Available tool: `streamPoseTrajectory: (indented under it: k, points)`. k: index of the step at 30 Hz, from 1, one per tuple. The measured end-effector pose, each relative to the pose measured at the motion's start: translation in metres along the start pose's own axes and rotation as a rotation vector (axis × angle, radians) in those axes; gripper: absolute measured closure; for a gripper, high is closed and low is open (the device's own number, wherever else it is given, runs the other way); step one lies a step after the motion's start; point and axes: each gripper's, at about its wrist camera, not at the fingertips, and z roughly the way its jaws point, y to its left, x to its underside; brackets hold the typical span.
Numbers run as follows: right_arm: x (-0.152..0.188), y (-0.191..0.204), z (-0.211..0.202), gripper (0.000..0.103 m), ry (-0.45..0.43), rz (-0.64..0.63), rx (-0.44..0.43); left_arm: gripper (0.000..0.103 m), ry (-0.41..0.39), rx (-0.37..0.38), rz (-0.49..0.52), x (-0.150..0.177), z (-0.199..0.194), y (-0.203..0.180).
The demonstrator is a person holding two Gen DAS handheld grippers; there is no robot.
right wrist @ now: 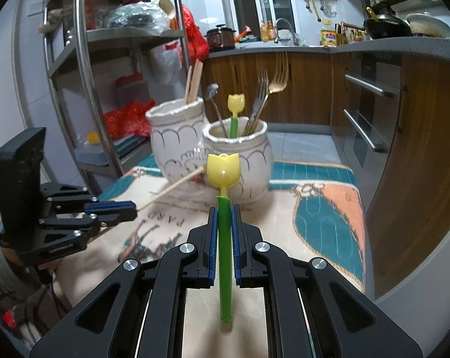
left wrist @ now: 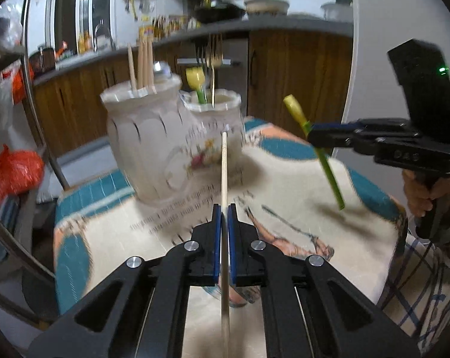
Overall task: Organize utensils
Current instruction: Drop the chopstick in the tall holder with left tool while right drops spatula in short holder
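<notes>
My left gripper is shut on a wooden chopstick that points toward two white ceramic jars. The taller jar holds several chopsticks; the shorter jar holds forks and a tulip spoon. My right gripper is shut on the green handle of a yellow tulip spoon, raised above the cloth in front of the shorter jar. In the left wrist view the right gripper holds that spoon at a slant. The left gripper with its chopstick shows at left.
A patterned cloth covers the table under the jars. A metal shelf rack with bags stands at the left. Wooden kitchen cabinets and a counter run behind, with an oven front at the right.
</notes>
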Motion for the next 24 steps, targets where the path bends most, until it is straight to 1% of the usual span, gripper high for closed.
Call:
streamPoseTrajectory:
  k: [4, 8, 13, 16, 19, 22, 24]
  points:
    - [-0.011, 0.000, 0.004, 0.093, -0.020, 0.009, -0.002, 0.099, -0.067, 0.017, -0.026, -0.012, -0.011, 0.008]
    - [-0.024, 0.000, 0.008, 0.093, -0.045, 0.019, -0.001, 0.099, -0.135, 0.014, -0.021, -0.031, -0.017, 0.018]
    - [-0.049, -0.002, 0.007, 0.093, -0.109, 0.021, 0.005, 0.099, -0.233, 0.021, -0.069, -0.057, -0.026, 0.032]
    - [-0.063, -0.003, 0.007, 0.093, -0.152, 0.023, 0.012, 0.099, -0.304, 0.006, -0.121, -0.076, -0.026, 0.046]
    - [-0.080, -0.007, 0.009, 0.093, -0.202, 0.034, 0.015, 0.099, -0.381, 0.018, -0.201, -0.093, -0.024, 0.064]
    - [-0.097, -0.012, 0.014, 0.093, -0.239, 0.055, 0.023, 0.099, -0.457, 0.011, -0.270, -0.110, -0.016, 0.081]
    - [-0.104, -0.015, 0.018, 0.093, -0.254, 0.068, 0.026, 0.099, -0.484, 0.022, -0.324, -0.118, -0.012, 0.092]
